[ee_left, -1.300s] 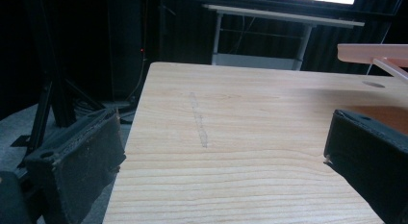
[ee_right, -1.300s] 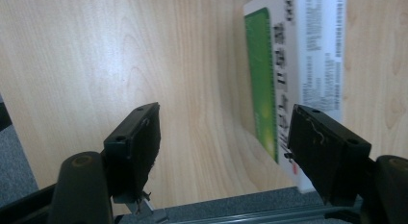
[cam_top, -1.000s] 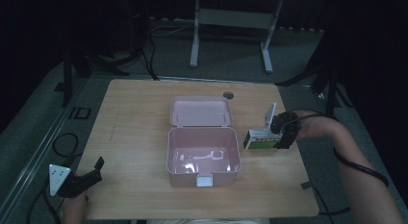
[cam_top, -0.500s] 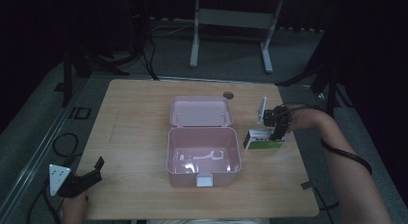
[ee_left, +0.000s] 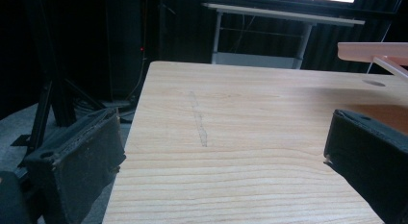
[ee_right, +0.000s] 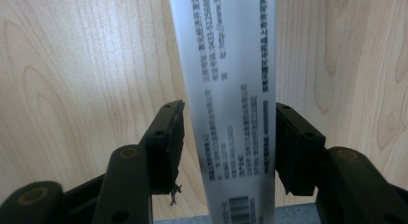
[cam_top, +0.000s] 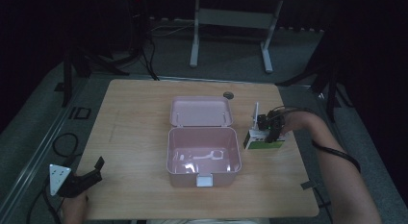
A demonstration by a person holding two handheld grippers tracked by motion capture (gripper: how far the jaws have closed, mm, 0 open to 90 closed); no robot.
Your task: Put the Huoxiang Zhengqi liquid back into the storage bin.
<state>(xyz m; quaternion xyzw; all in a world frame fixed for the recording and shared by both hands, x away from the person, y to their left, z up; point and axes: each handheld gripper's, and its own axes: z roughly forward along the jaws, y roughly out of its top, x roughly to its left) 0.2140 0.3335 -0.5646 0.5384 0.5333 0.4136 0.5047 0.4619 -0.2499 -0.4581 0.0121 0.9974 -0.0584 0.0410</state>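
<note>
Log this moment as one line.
right claw: straddling white-and-green carton, contact unclear | left claw: open, idle | open pink plastic box: centre of table

My pink box point(cam_top: 203, 156) sits open mid-surface, its lid point(cam_top: 200, 111) laid flat behind it, a white latch on its near wall. Just right of the box lies a small white-and-green carton point(cam_top: 262, 140). In my right hand-held gripper view its long white printed face point(ee_right: 226, 99), barcode at the bottom, stands between the jaws, touching the right one.
</note>
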